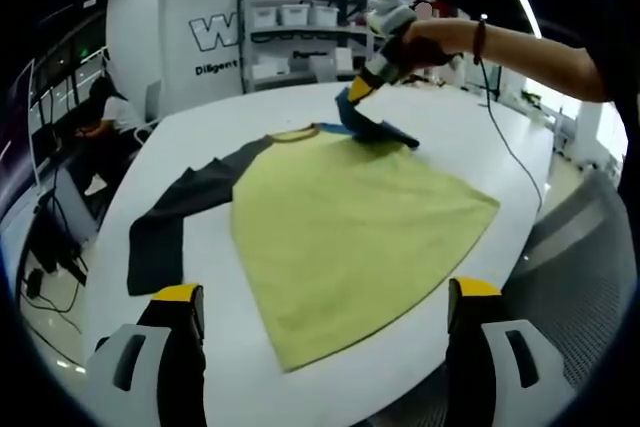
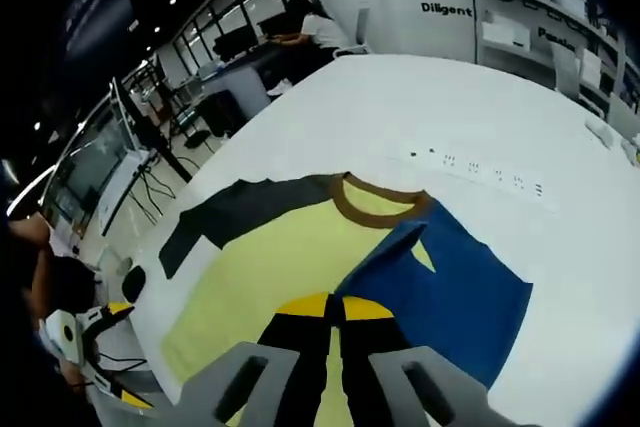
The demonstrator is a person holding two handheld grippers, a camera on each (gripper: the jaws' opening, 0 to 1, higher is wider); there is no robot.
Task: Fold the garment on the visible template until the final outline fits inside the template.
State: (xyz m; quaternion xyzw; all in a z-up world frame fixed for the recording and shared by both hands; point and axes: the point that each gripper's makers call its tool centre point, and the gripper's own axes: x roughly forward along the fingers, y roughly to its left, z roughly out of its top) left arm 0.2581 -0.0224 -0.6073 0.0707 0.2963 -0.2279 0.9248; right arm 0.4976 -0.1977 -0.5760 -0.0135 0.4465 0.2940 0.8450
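Note:
A yellow-green shirt (image 1: 340,227) with a brown collar (image 2: 375,209) lies flat on the white table (image 1: 470,117). Its dark grey sleeve (image 1: 170,217) stretches out to one side. The other sleeve, blue (image 2: 450,287), is folded in over the shirt's body. My right gripper (image 2: 337,307) is shut on this blue sleeve's edge; in the left gripper view a hand holds that gripper (image 1: 355,119) near the collar. My left gripper (image 1: 325,302) hovers wide open over the table edge by the hem, with nothing between its jaws. It also appears as the left gripper (image 2: 90,332) beyond the hem.
A row of small marks (image 2: 480,172) runs across the table beyond the collar. Shelves with bins (image 1: 300,17) stand at the back wall. A person sits at a desk (image 1: 100,112) off to the side. A cable (image 1: 510,147) trails from the right gripper.

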